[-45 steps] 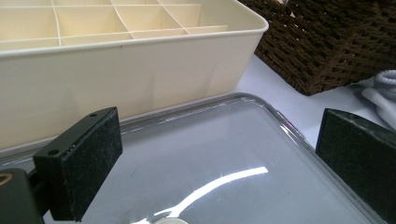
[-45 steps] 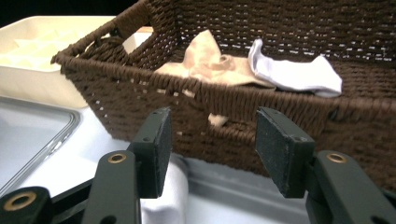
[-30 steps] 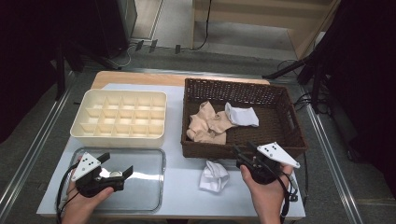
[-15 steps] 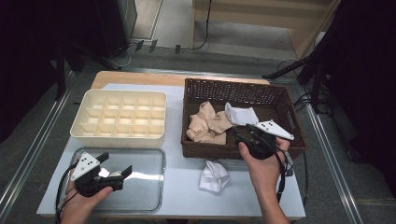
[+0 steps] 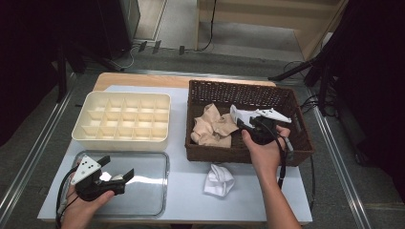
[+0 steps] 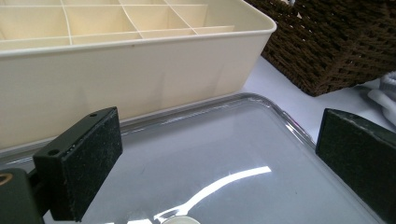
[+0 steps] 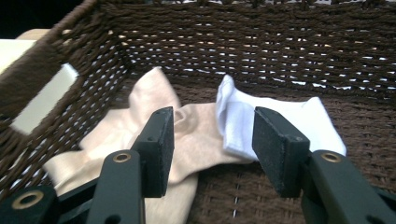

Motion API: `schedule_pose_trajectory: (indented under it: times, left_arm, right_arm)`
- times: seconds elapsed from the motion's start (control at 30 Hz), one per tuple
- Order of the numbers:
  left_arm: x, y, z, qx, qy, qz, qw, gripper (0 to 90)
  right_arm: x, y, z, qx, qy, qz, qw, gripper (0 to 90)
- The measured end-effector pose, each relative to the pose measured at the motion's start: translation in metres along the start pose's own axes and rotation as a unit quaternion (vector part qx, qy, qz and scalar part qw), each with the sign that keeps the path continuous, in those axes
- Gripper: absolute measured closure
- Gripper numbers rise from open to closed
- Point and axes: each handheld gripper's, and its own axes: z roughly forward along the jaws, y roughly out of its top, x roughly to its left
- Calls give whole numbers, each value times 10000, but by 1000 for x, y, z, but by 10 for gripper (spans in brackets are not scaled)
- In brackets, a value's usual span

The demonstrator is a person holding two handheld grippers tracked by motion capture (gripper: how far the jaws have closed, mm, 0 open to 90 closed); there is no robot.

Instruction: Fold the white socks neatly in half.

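At the lower left of the high view the left gripper (image 5: 117, 177) hovers over the clear lid (image 5: 157, 160), jaws wide and empty; it looks parked there, out of the way, so the lid is ready to be taken up once the sorting is done. In the left gripper view its two pads stand far apart above the lid (image 6: 224, 154), with the wall of the tray (image 6: 140, 79) just behind. That cream tray (image 5: 122, 138), at centre left of the high view, is split into many small cells, all bare as far as I can see, which suggests each cell is meant for one folded sock. Below centre, a white bundle (image 5: 218, 180) lies on the table (image 5: 191, 205), just outside the basket's front wall, probably set down for a later step. At the right, the wicker basket (image 5: 239, 88) holds the beige socks (image 5: 212, 126) and the white sock (image 5: 239, 113). The right gripper (image 5: 241, 125) reaches into the basket with jaws half open, gripping nothing; its jaws have just been closing a little. In the right gripper view the white sock (image 7: 233, 123) lies between the pads, its folded cuff nearest, overlapping a beige sock (image 7: 187, 135), so the reach seems aimed at that cuff.
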Motion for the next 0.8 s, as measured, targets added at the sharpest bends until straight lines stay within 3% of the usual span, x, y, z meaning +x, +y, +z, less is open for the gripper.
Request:
schedule_pose_trajectory:
  times: [0.37,0.8]
  left_arm:
    - [5,1,-3,-52,20,-78,10000,13]
    - [6,1,-2,-74,9,-85,9999,13]
  right_arm:
    - [-7,18,30,277,-255,267,9989,504]
    - [-16,26,59,838,-446,236,9952,500]
